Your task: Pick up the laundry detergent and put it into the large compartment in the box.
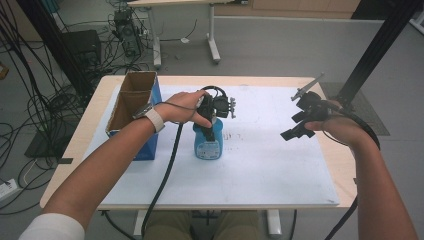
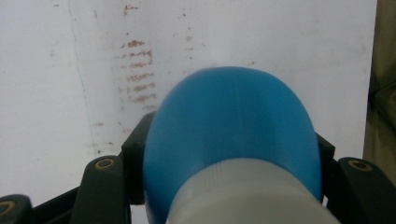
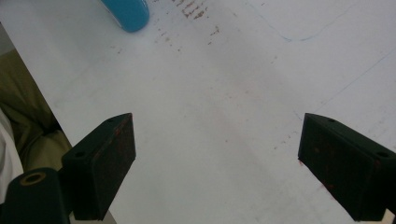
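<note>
Left gripper: Your left gripper point(image 1: 212, 125) came down from above onto the blue bottle point(image 1: 208, 142), jaws pressed on its upper part just under the white cap point(image 2: 252, 196).
Left fingers: In the left gripper view your fingers point(image 2: 135, 158) sat tight against both flanks of the bottle, the blue shoulder bulging out beyond them and the cap lying nearest the camera.
Bottle: It stood upright on the white mat point(image 1: 260, 165), directly beneath your left fingers, its label facing you.
Right gripper: Your right gripper point(image 1: 296, 125) was held above the mat's right side, well apart from the bottle, tilted down and towards the centre.
Right fingers: In the right gripper view your two pads point(image 3: 109, 156) stood wide, with bare mat between them and nothing held; the bottle's blue base point(image 3: 126, 14) lay far beyond the fingertips, off to the upper left of that view.
Box: An open cardboard box point(image 1: 132, 112) with a blue front stood at the mat's left edge, behind your left wrist and away from your fingers.
Mat: Faint reddish smudges point(image 2: 137, 74) marked the white surface past your left fingertips.
</note>
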Action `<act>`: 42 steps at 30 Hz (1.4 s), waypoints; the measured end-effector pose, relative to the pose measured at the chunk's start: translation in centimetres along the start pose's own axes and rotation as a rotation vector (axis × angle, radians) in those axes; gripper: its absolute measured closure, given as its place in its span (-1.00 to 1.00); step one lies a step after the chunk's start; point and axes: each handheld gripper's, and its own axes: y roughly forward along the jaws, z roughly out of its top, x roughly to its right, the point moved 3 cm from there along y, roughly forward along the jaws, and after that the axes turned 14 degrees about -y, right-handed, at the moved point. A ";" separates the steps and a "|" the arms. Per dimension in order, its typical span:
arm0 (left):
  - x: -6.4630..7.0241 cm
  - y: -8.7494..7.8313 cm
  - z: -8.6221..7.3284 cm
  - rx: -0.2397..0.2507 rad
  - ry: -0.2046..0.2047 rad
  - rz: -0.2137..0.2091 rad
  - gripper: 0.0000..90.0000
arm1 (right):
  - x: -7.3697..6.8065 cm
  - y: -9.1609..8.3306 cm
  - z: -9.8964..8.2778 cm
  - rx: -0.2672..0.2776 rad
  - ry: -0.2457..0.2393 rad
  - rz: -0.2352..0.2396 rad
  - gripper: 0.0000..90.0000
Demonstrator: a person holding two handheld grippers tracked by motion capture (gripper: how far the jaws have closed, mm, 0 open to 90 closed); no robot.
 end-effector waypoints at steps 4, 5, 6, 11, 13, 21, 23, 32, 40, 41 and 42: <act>0.0 0.0 -0.1 0.003 -0.002 0.000 -0.13 | 0.0 0.0 0.1 0.002 0.000 0.000 -0.75; 0.0 0.0 -0.1 0.004 -0.003 0.000 -0.13 | 0.0 0.0 0.1 0.000 -0.004 0.001 -0.75; 0.0 0.0 -0.1 0.005 -0.003 0.000 -0.13 | 0.0 0.1 0.1 0.003 -0.004 0.000 -0.75; 0.0 0.0 -0.1 0.006 -0.004 -0.001 -0.13 | 0.0 0.1 0.1 0.002 -0.003 0.000 -0.75; 0.0 0.0 -0.1 0.005 -0.004 0.000 -0.13 | 0.0 0.1 0.1 0.002 -0.004 0.000 -0.75; 0.0 0.0 -0.1 0.002 -0.008 -0.001 -0.13 | 0.0 0.0 0.1 0.002 -0.002 -0.003 -0.75; 0.0 0.0 -0.1 0.002 -0.007 -0.001 -0.13 | 0.0 0.0 0.2 0.000 -0.004 -0.005 -0.75; -0.1 0.0 -0.1 0.008 -0.012 -0.004 -0.13 | -0.1 -0.1 0.3 -0.001 -0.006 -0.006 -0.75; -0.2 0.0 -0.3 0.014 -0.016 -0.008 -0.13 | -0.1 -0.2 0.1 -0.006 -0.004 -0.009 -0.75; -0.2 0.0 -0.3 0.015 -0.015 -0.009 -0.12 | -0.1 -0.2 0.1 -0.005 -0.003 -0.010 -0.75; -0.2 0.0 -0.3 0.015 -0.015 -0.010 -0.12 | -0.1 -0.2 0.1 -0.004 -0.003 -0.010 -0.75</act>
